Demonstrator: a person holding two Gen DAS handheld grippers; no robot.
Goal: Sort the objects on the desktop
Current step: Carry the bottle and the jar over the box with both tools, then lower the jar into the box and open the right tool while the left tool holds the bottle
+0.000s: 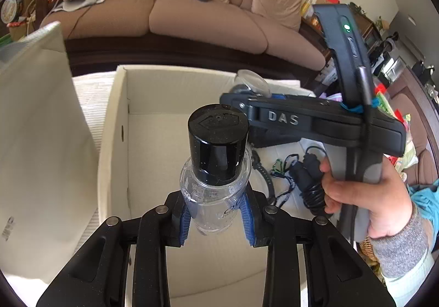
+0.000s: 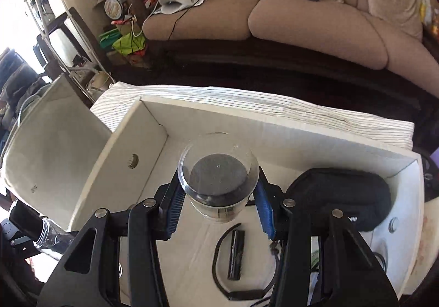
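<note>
My left gripper [image 1: 216, 213] pinches a clear bottle [image 1: 215, 186] with a black cap [image 1: 218, 141] over the white cardboard box [image 1: 120, 126]; my right hand [image 1: 365, 197] grips the other tool beside it.

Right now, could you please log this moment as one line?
left gripper: holds bottle | right gripper: holds jar | both over box

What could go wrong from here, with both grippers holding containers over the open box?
1. The left gripper pinches the clear bottle low on its rounded body, with the heavy black cap above, so it might tip or slip.
2. The right gripper holds a clear jar above the fitness band and black pouch; a careless drop could hit them.
</note>
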